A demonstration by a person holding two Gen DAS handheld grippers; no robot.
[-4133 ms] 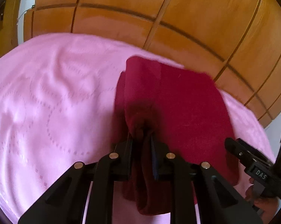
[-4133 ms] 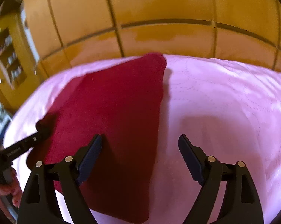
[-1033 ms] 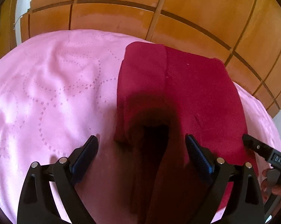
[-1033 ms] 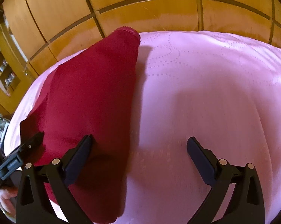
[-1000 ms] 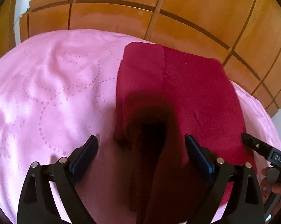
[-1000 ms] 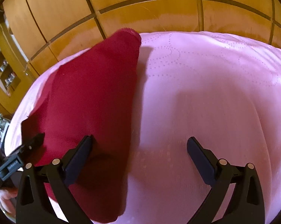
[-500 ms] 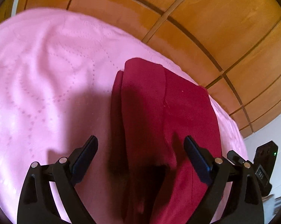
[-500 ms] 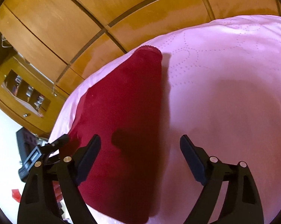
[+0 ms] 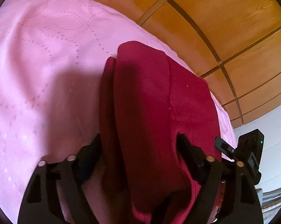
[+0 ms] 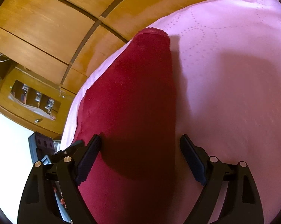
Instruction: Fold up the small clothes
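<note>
Both your grippers have swung toward the folded dark red garment (image 9: 155, 112) since a second ago. Your left gripper (image 9: 138, 145) is closing, jaws straddling its near end, pads not yet pressing. Your right gripper (image 10: 140, 147) hangs open over its right edge. It lies on the pink bedspread (image 9: 43, 59), wooden panelling (image 9: 224, 18) at twelve o'clock.

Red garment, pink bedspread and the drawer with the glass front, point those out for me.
Red garment (image 9: 146, 100): left wrist view, middle of the top folded layer.
Pink bedspread (image 10: 234, 78): right wrist view, bare stretch right of the garment.
Drawer with the glass front (image 10: 31, 100): right wrist view, on its glass panel.
</note>
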